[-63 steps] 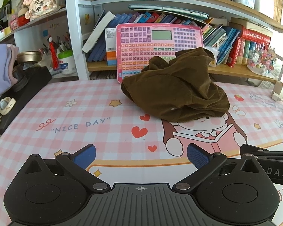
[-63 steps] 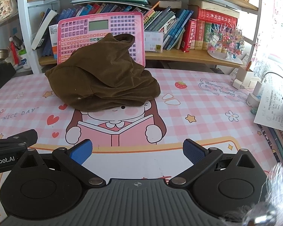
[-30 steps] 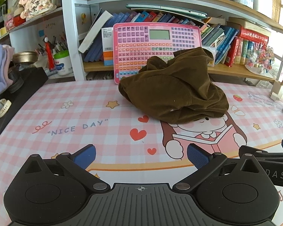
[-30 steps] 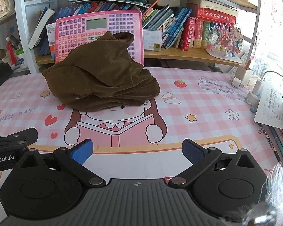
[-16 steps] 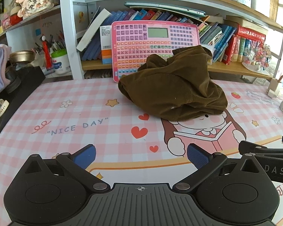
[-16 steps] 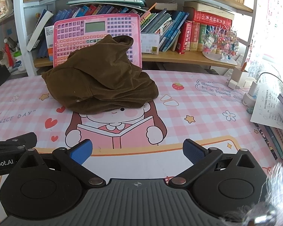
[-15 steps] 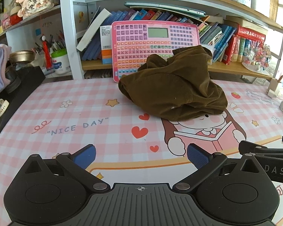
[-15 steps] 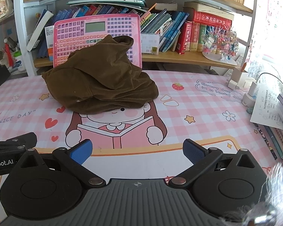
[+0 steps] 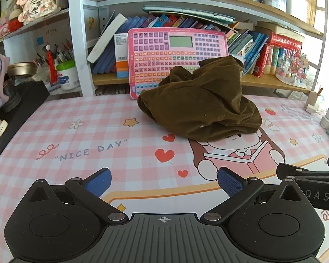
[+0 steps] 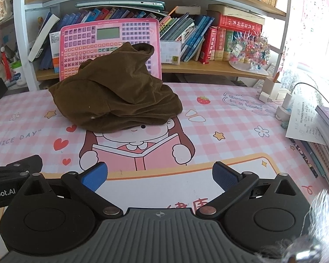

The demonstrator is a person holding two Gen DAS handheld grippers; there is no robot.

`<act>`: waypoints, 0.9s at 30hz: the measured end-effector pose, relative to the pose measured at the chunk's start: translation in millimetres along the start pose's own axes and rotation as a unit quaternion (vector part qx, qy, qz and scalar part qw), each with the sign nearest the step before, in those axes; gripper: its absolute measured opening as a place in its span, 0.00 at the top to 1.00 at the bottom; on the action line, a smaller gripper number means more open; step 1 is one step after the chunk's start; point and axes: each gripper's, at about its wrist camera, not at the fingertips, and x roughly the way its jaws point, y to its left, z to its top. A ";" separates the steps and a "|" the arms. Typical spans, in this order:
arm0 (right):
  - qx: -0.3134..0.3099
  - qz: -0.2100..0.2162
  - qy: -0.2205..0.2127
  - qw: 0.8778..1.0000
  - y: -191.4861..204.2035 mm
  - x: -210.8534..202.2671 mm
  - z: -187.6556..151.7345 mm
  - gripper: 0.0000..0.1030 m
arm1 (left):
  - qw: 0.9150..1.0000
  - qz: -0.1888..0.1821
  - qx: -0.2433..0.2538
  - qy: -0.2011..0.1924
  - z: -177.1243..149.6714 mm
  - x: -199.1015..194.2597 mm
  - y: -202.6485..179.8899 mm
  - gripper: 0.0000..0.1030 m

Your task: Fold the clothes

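A crumpled brown garment [image 9: 201, 105] lies in a heap at the back middle of the pink checked desk mat [image 9: 81, 135], leaning against a pink toy keyboard [image 9: 175, 52]. It also shows in the right wrist view [image 10: 116, 96]. My left gripper [image 9: 164, 180] is open and empty, low over the mat's front, well short of the garment. My right gripper [image 10: 159, 176] is open and empty, beside the left one. The right gripper's arm [image 9: 309, 186] shows at the left view's right edge.
A bookshelf [image 10: 186, 37] with books runs behind the desk. A black box [image 9: 17, 107] with a watch sits at the left edge. Chargers, papers and books [image 10: 307, 120] line the right edge. A pen pot [image 9: 67, 74] stands at back left.
Both views have shifted slightly; the garment sits a little farther right in the left wrist view. Both grippers stay open and the garment has not moved.
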 end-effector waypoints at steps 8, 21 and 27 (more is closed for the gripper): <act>-0.006 0.007 0.002 1.000 5.9 -2.1 0.1 0.00 | 1.000 -0.010 -0.007 0.004 -3.7 7.9 9.2 0.00; 0.006 0.019 -0.005 1.000 -2.2 7.4 10.7 0.00 | 1.000 -0.009 -0.025 0.005 4.2 16.9 8.6 0.00; 0.015 0.043 0.000 0.999 -17.9 18.7 11.1 0.00 | 1.000 0.015 -0.021 0.004 6.4 17.2 -3.1 0.00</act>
